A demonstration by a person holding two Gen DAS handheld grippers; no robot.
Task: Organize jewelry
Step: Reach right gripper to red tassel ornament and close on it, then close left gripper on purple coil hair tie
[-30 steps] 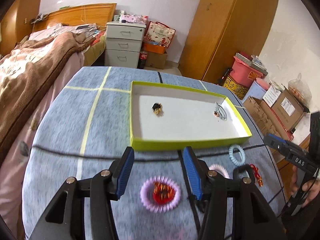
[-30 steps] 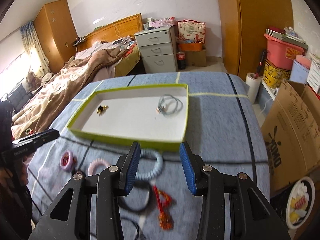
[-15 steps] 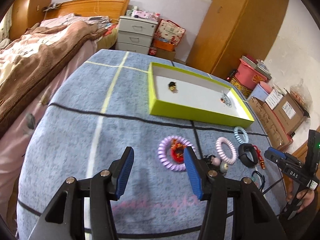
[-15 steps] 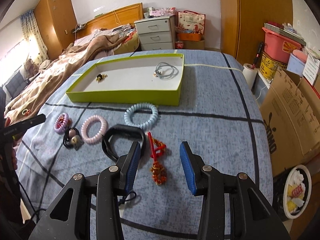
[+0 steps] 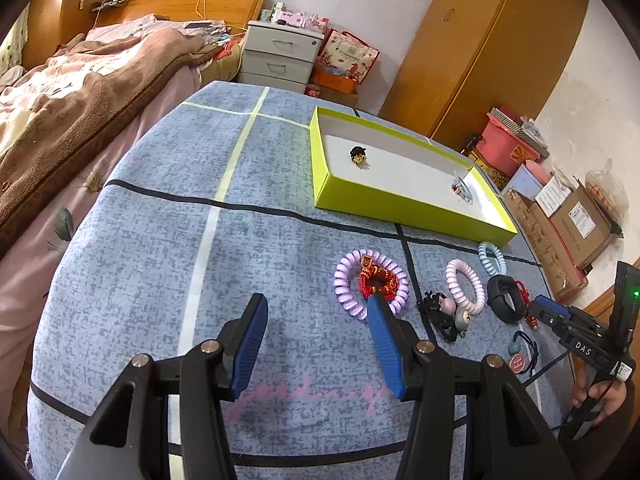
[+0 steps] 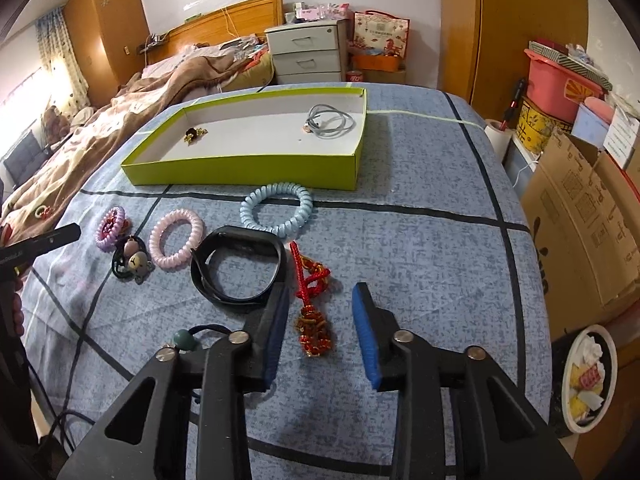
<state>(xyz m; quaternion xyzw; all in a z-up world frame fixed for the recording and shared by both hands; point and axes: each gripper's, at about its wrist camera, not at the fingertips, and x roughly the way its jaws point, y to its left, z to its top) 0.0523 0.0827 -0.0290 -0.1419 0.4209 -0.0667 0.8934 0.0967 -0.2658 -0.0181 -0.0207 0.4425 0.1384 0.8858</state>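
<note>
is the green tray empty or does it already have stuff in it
Not empty: the green tray holds a small gold-and-black piece and a coiled grey cord.

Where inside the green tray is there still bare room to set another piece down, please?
The green tray has a bare white middle, between the gold charm near its left end and the grey cord loop at its right end. Outside, the cloth along its front wall is crowded with hair ties.

The left gripper (image 5: 314, 314) is held above the tabletop (image 5: 160, 240), its two blue-padded fingers (image 5: 250, 344) spread wide apart with nothing between them. The right gripper (image 6: 320, 304) is likewise parted and empty, pointing forward and tilted down. In the left view, the right gripper shows at the far right edge, gripped by a hand (image 5: 596, 396) around its handle.
</note>
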